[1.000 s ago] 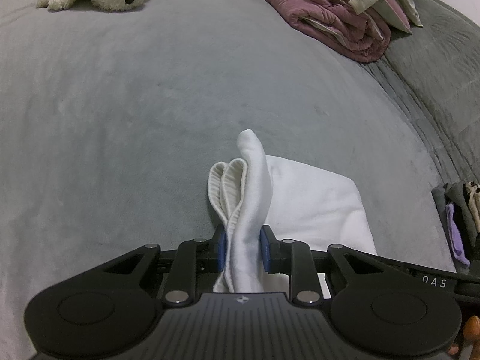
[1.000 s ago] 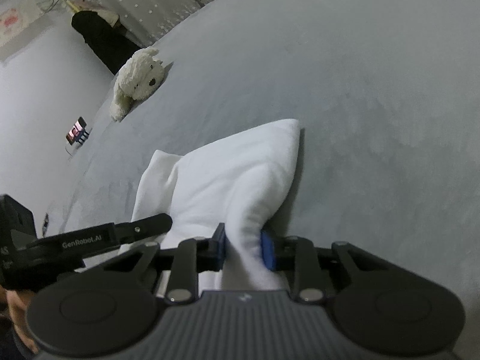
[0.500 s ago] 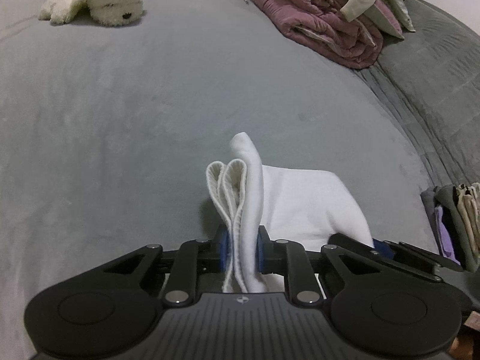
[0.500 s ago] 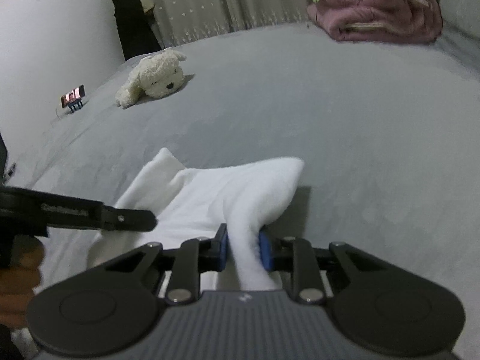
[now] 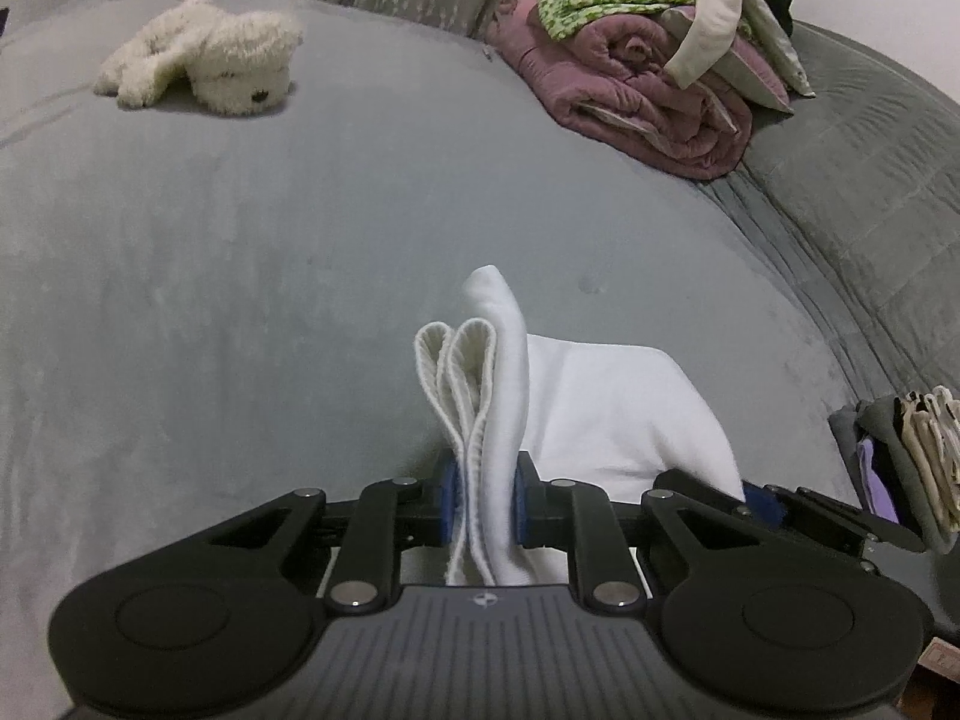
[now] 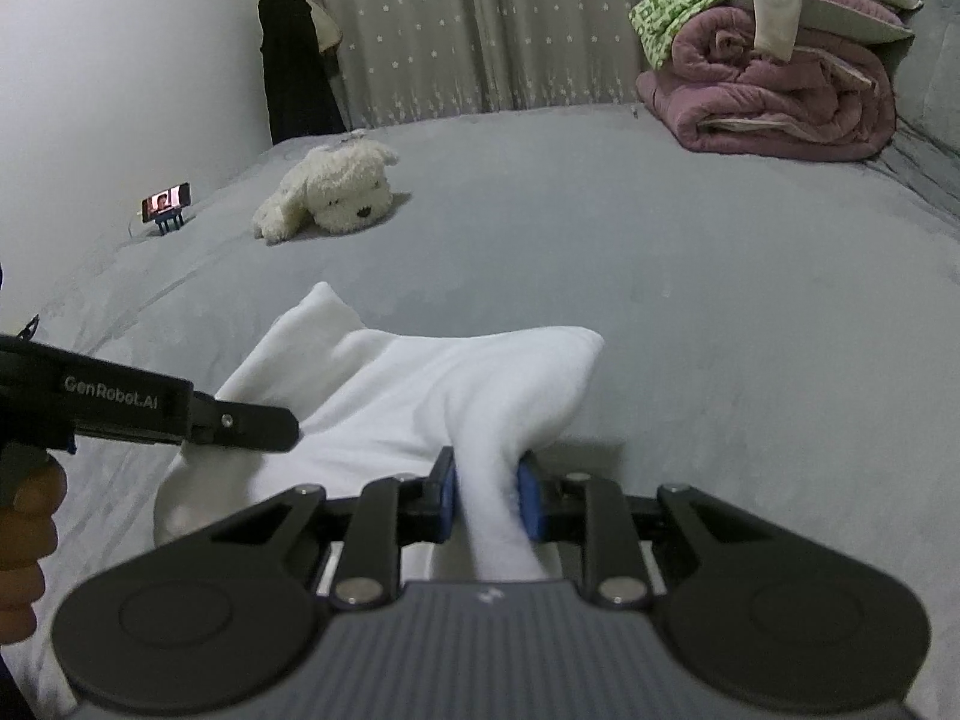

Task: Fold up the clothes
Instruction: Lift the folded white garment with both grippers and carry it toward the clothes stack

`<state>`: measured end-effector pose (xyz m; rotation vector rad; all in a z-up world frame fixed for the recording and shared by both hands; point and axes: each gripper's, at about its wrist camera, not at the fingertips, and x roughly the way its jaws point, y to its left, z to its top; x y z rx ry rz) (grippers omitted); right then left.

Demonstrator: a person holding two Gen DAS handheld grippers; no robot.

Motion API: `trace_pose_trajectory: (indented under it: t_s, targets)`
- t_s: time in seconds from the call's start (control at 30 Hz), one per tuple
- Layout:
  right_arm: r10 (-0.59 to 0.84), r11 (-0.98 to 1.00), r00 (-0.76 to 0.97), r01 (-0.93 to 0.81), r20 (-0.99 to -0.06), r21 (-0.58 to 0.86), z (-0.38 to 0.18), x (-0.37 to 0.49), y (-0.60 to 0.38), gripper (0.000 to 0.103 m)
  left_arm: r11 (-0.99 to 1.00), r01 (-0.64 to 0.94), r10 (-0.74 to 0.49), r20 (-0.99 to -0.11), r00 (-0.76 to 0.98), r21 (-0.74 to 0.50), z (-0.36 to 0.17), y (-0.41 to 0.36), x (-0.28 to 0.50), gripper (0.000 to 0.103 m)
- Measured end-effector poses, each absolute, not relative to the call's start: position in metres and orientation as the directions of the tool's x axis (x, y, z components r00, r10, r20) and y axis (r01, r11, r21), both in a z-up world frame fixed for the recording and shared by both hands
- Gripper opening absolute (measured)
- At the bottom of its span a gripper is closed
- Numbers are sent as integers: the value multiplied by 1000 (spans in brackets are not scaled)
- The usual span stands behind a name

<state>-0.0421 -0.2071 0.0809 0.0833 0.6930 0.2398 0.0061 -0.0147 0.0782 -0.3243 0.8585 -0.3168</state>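
A white garment (image 5: 606, 414) hangs folded between both grippers above the grey bed (image 5: 240, 276). My left gripper (image 5: 483, 495) is shut on one bunched end, where the ribbed hem layers stick up between the blue pads. My right gripper (image 6: 487, 501) is shut on the other end of the white garment (image 6: 432, 396). The left gripper (image 6: 252, 420) shows at the left of the right wrist view, held by a hand (image 6: 24, 540). The right gripper's tip (image 5: 762, 507) shows at the right of the left wrist view.
A white plush dog (image 5: 210, 63) lies on the far left of the bed. A rolled pink quilt (image 5: 648, 102) topped with loose clothes sits far right. Folded clothes (image 5: 900, 456) are stacked at the right edge. A phone on a stand (image 6: 167, 207) stands near the wall.
Both grippers have lifted and tilted up with the garment still clamped, so more of the far bed and curtain shows. The two grippers have come closer together.
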Motion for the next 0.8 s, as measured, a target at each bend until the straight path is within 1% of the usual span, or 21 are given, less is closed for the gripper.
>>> trace_pose_trajectory:
  t_s: [0.13, 0.43, 0.53, 0.8]
  targets:
    - [255, 967, 762, -198, -595, 161, 86, -48, -208, 20, 900, 125, -397, -669, 628, -417, 82, -12, 2, 16]
    - [252, 966, 759, -167, -601, 195, 88, -56, -214, 20, 900, 126, -389, -640, 663, -417, 95, -20, -9, 16]
    - [238, 970, 768, -153, -594, 191, 91, -62, -217, 20, 902, 138, -390, -637, 665, -408, 95, -28, -13, 16]
    - [203, 977, 801, -123, -563, 176, 106, -89, -250, 20, 896, 226, -425, -587, 689, -383, 109, -75, -31, 16]
